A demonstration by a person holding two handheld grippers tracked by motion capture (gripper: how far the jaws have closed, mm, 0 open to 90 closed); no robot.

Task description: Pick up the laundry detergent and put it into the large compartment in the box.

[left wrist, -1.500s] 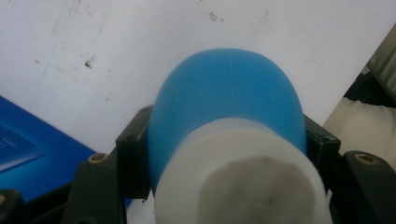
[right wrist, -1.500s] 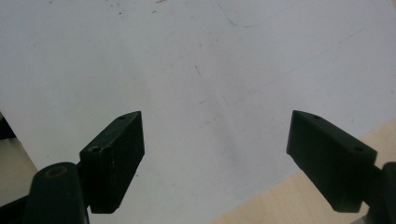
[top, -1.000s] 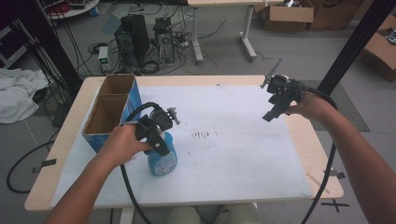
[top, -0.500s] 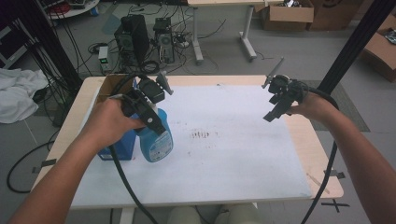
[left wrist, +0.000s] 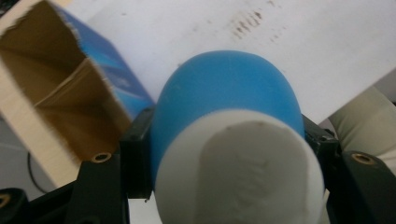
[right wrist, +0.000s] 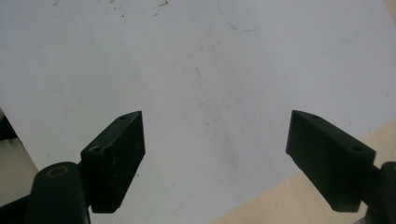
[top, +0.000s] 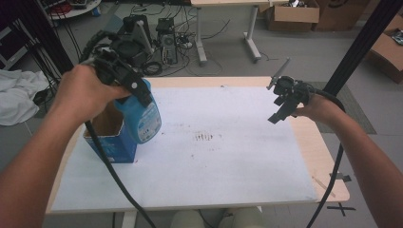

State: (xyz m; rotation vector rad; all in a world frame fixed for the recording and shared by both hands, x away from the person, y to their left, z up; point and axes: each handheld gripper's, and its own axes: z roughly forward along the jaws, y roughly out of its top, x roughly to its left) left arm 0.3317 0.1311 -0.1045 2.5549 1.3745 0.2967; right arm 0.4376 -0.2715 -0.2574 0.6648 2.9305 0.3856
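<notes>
My left gripper [top: 135,90] is shut on a blue bottle [top: 142,116] and holds it in the air over the left part of the table, just above an open blue cardboard box [top: 111,142]. In the left gripper view the blue bottle [left wrist: 224,112] with its white top sits clamped between the black jaws, and the box [left wrist: 56,98] with its inner divider lies below at the left. Over the table's right side my right gripper [top: 280,107] hangs open. The right gripper view has its jaws wide apart, my right gripper [right wrist: 215,154] holding nothing, above the white sheet [right wrist: 196,70].
A white sheet [top: 214,156] with small dark marks [top: 204,137] near its middle covers the wooden table [top: 328,156]. Behind the table stand computer cases [top: 166,33], cables and another table's legs [top: 252,38]. Cardboard boxes [top: 290,14] sit at the far right.
My left gripper has lifted the blue bottle off the sheet and carried it up and leftward, over the box. The right gripper has stayed where it was.
</notes>
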